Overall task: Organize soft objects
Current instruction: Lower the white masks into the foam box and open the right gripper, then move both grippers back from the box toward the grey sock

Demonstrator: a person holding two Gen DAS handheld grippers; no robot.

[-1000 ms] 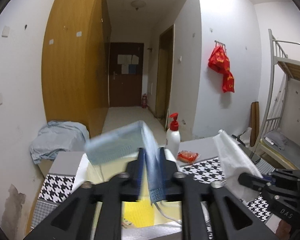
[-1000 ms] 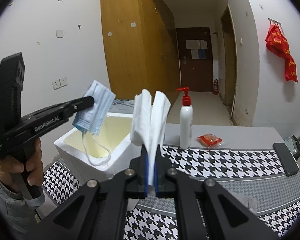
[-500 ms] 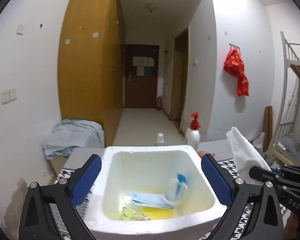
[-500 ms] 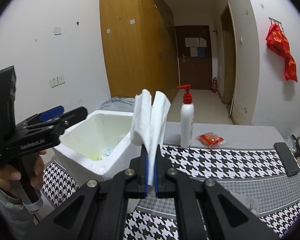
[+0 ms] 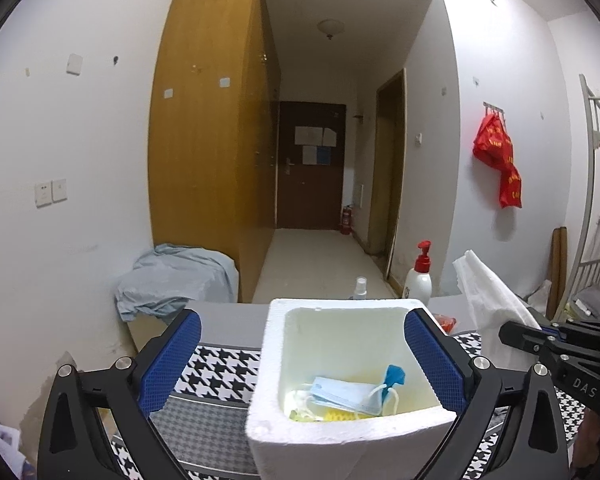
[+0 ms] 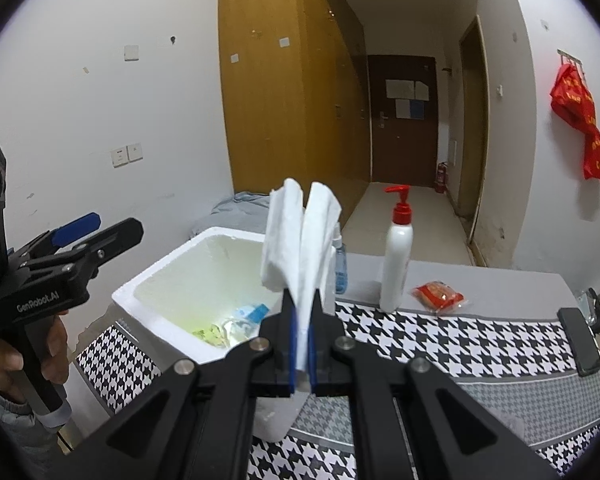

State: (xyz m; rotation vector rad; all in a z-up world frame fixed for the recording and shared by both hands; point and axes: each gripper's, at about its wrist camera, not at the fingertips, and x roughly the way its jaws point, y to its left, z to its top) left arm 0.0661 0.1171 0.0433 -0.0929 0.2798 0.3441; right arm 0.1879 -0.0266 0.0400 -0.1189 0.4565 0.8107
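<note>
Blue ribbed pads of the right gripper (image 6: pixel 302 350) are clamped on a folded white paper tissue (image 6: pixel 300 240), which stands up from the closed jaws and blocks part of that camera's sight of the white foam box (image 6: pixel 172 280). The left gripper (image 5: pixel 302 360) has its jaws spread wide with nothing between the pads, one on either side of the box in its own view.

Only the left wrist view looks straight down into the box, showing a light blue pleated face mask (image 5: pixel 346 396) with white ear loops lying on the bottom over something yellow. The right wrist view catches just a scrap of blue and green-yellow there, but shows the person's hand (image 6: pixel 24 364) round the left gripper's handle.

The box sits on a black-and-white houndstooth cloth (image 6: pixel 440 336) covering a grey table. Behind stand a white pump bottle with a red top (image 6: pixel 396 264) and a small clear spray bottle (image 5: pixel 360 288); a red snack packet (image 6: pixel 438 296) lies beside the pump bottle, and a dark phone-like slab (image 6: pixel 580 340) lies near the table's right end
</note>
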